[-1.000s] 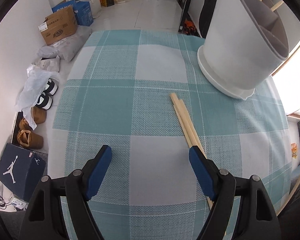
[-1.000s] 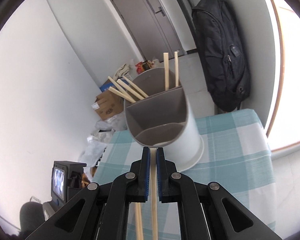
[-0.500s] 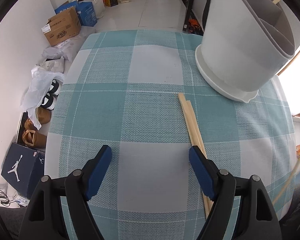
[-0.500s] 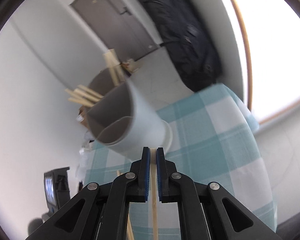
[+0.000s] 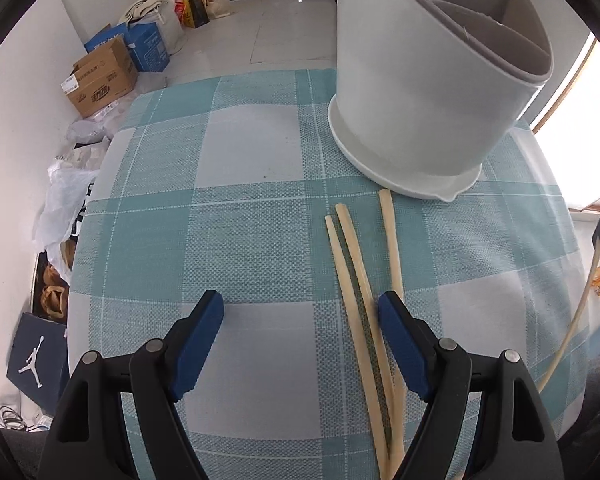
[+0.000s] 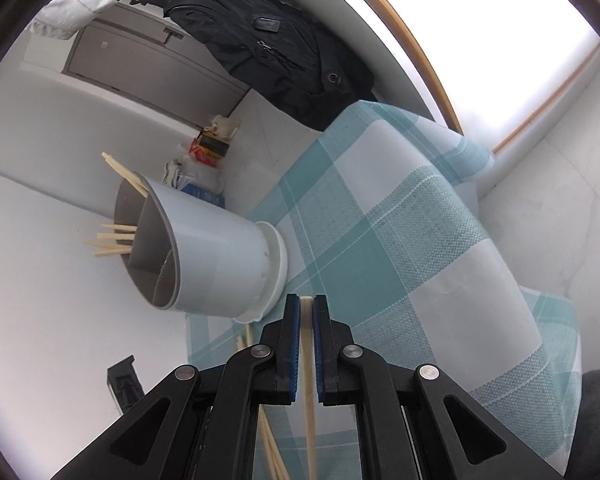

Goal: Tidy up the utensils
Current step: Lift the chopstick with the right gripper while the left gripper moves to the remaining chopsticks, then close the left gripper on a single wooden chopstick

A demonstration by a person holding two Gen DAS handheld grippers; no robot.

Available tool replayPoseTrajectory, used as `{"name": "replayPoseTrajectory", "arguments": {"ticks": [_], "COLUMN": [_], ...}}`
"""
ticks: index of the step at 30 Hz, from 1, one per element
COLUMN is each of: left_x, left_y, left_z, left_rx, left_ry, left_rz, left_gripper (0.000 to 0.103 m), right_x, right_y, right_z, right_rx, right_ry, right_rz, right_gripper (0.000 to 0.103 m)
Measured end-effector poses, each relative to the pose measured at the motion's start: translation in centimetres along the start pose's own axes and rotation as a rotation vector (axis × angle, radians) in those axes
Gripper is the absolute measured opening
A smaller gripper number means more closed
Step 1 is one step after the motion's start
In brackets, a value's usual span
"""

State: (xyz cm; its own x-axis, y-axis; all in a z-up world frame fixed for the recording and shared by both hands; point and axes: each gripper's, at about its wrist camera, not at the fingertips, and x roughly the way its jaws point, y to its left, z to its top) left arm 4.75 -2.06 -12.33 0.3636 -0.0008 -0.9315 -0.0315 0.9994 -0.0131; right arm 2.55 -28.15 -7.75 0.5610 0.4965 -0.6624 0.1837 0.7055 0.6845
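My right gripper [image 6: 306, 302] clamps one chopstick [image 6: 309, 364], the holder [image 6: 216, 256] just ahead-left. My left gripper [image 5: 300, 312] gapes over the worktop [image 5: 252, 240], three chopsticks [image 5: 356, 276] by its right finger.

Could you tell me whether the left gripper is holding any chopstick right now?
No, the left gripper is open, its fingers gripping none of the chopsticks.
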Motion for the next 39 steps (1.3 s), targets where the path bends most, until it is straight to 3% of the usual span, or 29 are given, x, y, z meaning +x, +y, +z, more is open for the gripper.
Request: {"name": "replayPoseTrajectory", "arguments": {"ticks": [3,8,12,19,22,24,26,29,33,39], "left_x": [-0.3,-2.4,-3.0,-1.8,-0.6,0.1,0.5,0.5,0.0,-1.3], "left_y": [0.4,0.8,-1.0,-3.9,-4.2,-4.0,-3.5,-3.5,-3.7,-4.6], "left_z": [0.1,0.5,1.0,2.1,2.2,2.3,2.1,2.1,1.3,-0.4], "left_rx": [-0.019,-0.058,0.010,0.135,0.154,0.147,0.139,0.147,0.178,0.259], "left_ry": [-0.008,-0.050,-0.074,-0.082,-0.047,-0.021,-0.002,-0.001,-0.016,-0.010], "left_rz": [0.013,-0.066,-0.136,-0.110,-0.068,-0.061,-0.060,-0.079,-0.095,-0.183], "left_gripper": [0.076,0.076,0.076,0.075,0.045,0.043,0.018,0.006,0.001,0.001], "right_x": [0.1,-0.1,-0.6,-1.2,-1.4,-1.6,-1.7,-1.8,-1.7,-2.1], "right_y": [-0.2,-0.1,0.0,-0.5,-0.6,-0.7,-0.7,-0.7,-0.6,-0.6], "right_z": [0.1,0.2,0.6,0.9,1.0,1.1,1.2,1.2,1.2,1.3], "right_rx": [0.018,0.012,0.014,0.026,0.033,0.034,0.031,0.029,0.030,0.028], "right_ry": [0.010,0.005,-0.015,-0.024,-0.025,-0.029,-0.034,-0.034,-0.032,-0.052], "right_rz": [0.006,0.017,0.028,0.036,0.038,0.040,0.040,0.041,0.039,0.035], "right_gripper": [0.005,0.005,0.005,0.005,0.006,0.006,0.006,0.006,0.006,0.006]}}
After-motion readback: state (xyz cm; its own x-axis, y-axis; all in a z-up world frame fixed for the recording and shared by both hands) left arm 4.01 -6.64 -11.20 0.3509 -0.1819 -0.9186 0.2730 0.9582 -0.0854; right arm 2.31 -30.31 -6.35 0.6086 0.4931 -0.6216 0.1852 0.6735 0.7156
